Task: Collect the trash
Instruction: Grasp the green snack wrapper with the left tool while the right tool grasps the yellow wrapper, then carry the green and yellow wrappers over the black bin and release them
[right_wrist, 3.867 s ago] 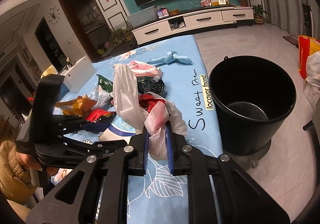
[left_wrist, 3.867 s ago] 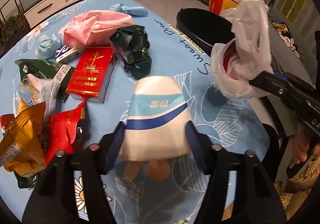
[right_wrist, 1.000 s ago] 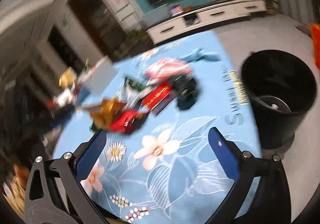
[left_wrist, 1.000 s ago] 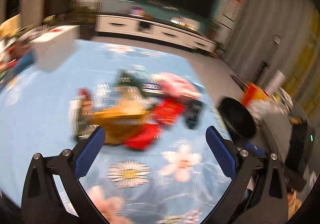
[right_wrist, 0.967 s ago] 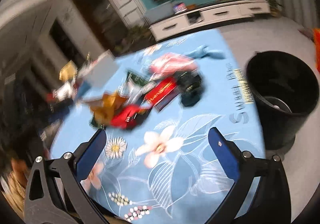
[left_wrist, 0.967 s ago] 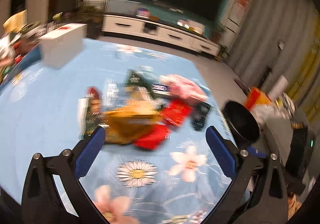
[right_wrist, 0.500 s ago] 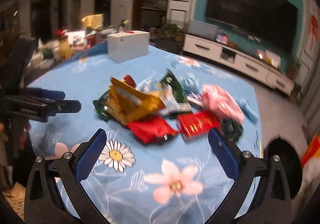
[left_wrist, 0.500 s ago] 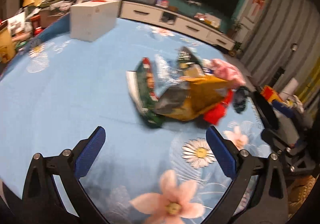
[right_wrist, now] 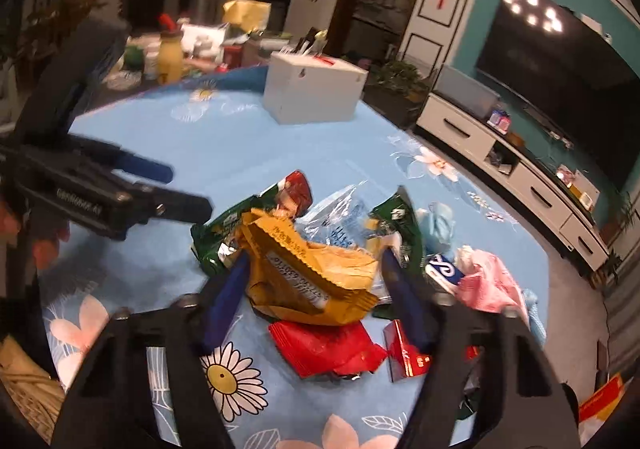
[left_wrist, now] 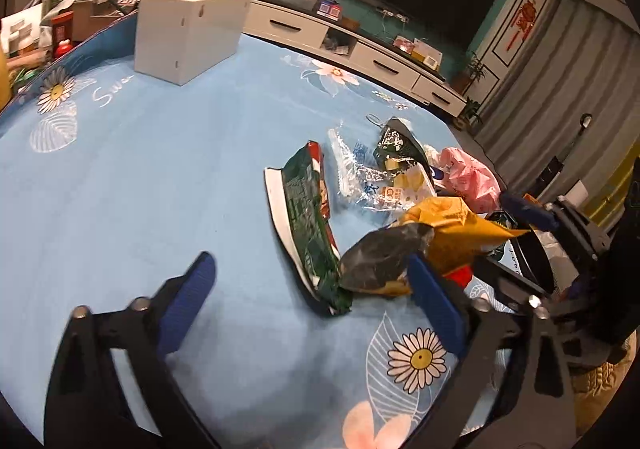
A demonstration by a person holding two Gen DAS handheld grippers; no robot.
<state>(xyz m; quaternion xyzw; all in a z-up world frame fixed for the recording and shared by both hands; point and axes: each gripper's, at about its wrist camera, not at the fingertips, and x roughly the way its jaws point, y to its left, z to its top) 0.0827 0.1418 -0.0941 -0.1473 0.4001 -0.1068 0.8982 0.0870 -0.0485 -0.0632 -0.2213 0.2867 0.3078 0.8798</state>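
Right wrist view shows the blue flowered desk point(right_wrist: 248, 153) with a white box point(right_wrist: 314, 93) at its far side and trash heaped in the middle. The right claw point(right_wrist: 316, 289) is closing around a crumpled yellow wrapper point(right_wrist: 308, 273) lying between its blue pads, above a red wrapper point(right_wrist: 324, 349). The left claw point(left_wrist: 312, 305) is closing too, over bare cloth, its right pad beside a green packet point(left_wrist: 308, 217).

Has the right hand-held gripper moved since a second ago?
Yes. The right hand-held gripper has swung away from the black bin toward the white box; its jaws, closing, now straddle the yellow wrapper.
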